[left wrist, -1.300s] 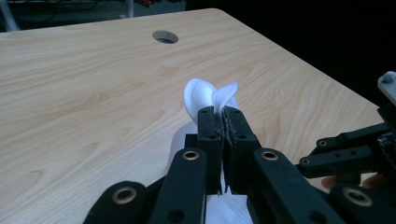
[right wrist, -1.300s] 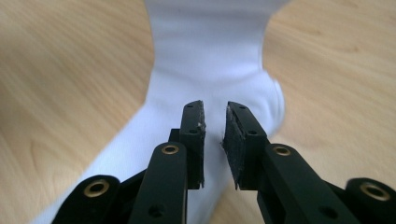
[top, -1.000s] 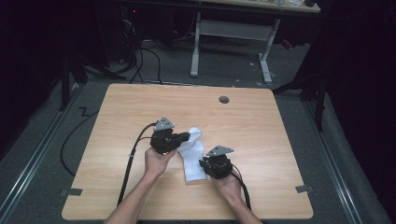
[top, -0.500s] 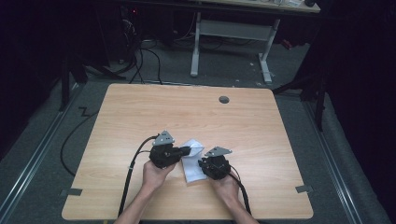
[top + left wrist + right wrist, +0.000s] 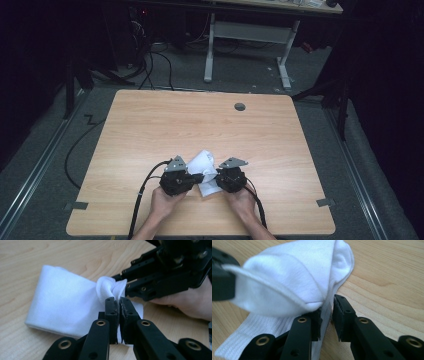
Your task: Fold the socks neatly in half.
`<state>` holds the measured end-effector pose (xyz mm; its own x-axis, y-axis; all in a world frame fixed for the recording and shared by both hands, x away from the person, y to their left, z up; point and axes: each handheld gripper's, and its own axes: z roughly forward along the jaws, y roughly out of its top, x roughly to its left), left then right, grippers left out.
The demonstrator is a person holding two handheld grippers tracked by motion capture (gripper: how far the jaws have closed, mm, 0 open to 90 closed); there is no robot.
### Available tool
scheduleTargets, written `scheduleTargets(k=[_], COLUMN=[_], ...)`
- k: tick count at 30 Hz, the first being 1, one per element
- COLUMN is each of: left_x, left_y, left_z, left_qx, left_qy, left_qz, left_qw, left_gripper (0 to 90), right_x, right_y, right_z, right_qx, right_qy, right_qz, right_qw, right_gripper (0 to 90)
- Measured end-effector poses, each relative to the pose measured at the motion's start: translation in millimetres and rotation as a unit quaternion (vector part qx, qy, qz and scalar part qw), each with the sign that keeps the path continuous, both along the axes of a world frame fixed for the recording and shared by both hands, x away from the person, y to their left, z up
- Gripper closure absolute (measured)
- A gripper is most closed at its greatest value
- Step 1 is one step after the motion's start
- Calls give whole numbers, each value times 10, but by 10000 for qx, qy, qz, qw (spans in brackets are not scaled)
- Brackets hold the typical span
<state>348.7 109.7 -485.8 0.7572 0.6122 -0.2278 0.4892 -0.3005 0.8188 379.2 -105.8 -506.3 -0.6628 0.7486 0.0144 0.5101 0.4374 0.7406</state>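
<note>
While folded over on itself, the white sock (image 5: pixel 204 172) lies on the worktop (image 5: pixel 150 130) near its front edge, well short of the round grommet hole (image 5: pixel 240 106) toward the far edge. On the sock's left side, the left gripper (image 5: pixel 118 305) has its fingers pressed together on a bunched fold of the fabric. On the sock's right side, the right gripper (image 5: pixel 327 315) has its fingers clamped on a thin edge of the sock, with only a narrow gap between them. Behind the sock, nearer the front edge, each hand (image 5: pixel 165 205) grasps its gripper's body, and a black cable (image 5: pixel 142 192) trails from the left one.
</note>
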Motion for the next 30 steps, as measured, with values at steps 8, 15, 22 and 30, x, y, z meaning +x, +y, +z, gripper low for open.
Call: scheduleTargets(k=[8, 15, 22, 30], left_x=[49, 171, 381, 364], left_y=[-58, -17, 72, 79], left_z=[-185, -184, -163, -102], left_qx=[299, 474, 573, 622], left_qy=[195, 108, 102, 11], left_qz=[102, 265, 490, 486], left_qw=[9993, 9985, 9971, 9969], left_gripper=[846, 847, 850, 854], right_x=[-2, 33, 107, 132], right_y=[3, 64, 154, 160], right_z=[2, 11, 9, 1], right_qx=[-17, -110, -91, -19], right_qy=[-2, -43, -52, -29], right_qz=[-6, -77, -185, -217], right_qw=[10000, 9999, 9998, 9998], right_gripper=[762, 763, 753, 745])
